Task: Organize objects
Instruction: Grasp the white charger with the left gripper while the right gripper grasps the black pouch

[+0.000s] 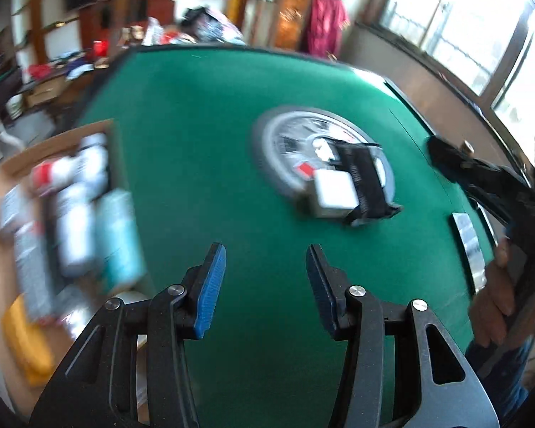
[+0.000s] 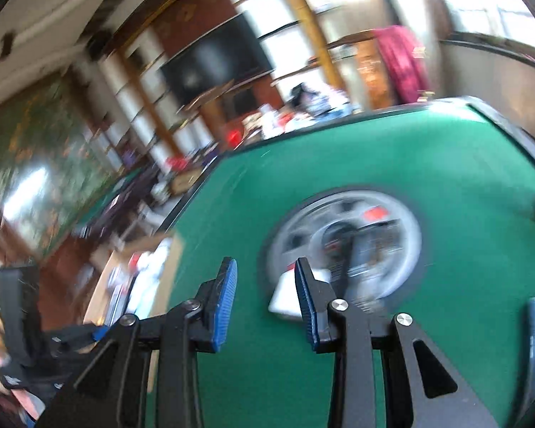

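Centrally, a round metallic disc (image 1: 292, 135) interrupts smooth green felt (image 1: 203, 114).

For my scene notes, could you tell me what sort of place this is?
Probably a lived-in home games room: a green felt table with a round centre disc, a wall-mounted screen, and cluttered wooden shelving.

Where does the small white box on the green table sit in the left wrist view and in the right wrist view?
Left wrist view: the white box lies right of centre, at the near edge of the round silver disc, touching a black packet.
Right wrist view: the white box is low centre, partly hidden behind the right tool's finger.
Shared landmark: the round silver disc.
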